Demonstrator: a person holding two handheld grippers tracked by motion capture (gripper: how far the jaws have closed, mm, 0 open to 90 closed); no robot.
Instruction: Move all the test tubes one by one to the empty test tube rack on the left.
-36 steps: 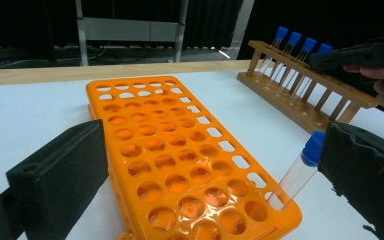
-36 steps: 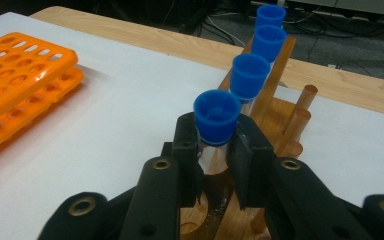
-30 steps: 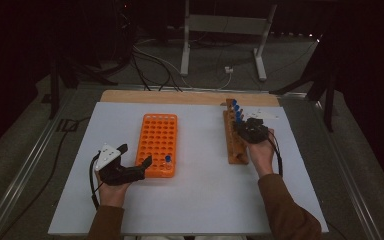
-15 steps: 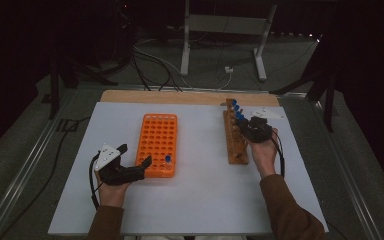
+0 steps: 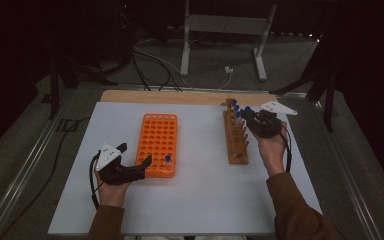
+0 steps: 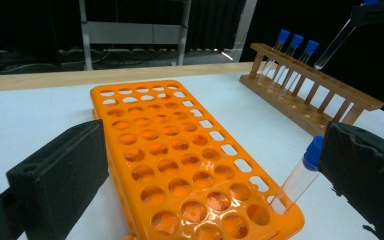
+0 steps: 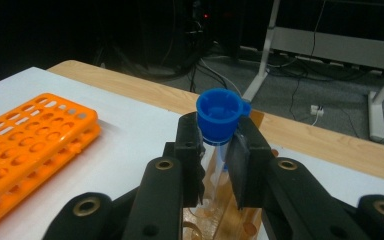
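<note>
My right gripper [image 7: 219, 150] is shut on a clear test tube with a blue cap [image 7: 219, 119]. It holds the tube tilted just above the wooden rack [image 5: 237, 142]. In the left gripper view this tube [image 6: 332, 47] hangs clear of the top rail, near three capped tubes [image 6: 295, 42] that stand in the wooden rack [image 6: 325, 95]. The orange rack [image 5: 157, 142] lies left of centre with one blue-capped tube [image 6: 300, 175] in a near corner hole. My left gripper [image 5: 135, 154] is open at the near end of the orange rack [image 6: 180, 165], one jaw on each side.
The white table top [image 5: 195, 200] has bare room between the two racks and along the front. A wooden strip [image 5: 180, 97] runs along its far edge. Cables and a metal stand [image 5: 220, 30] sit on the floor beyond.
The right gripper has shifted slightly right and back with the tube, which now hangs above the wooden rack. The left gripper has stayed put.
</note>
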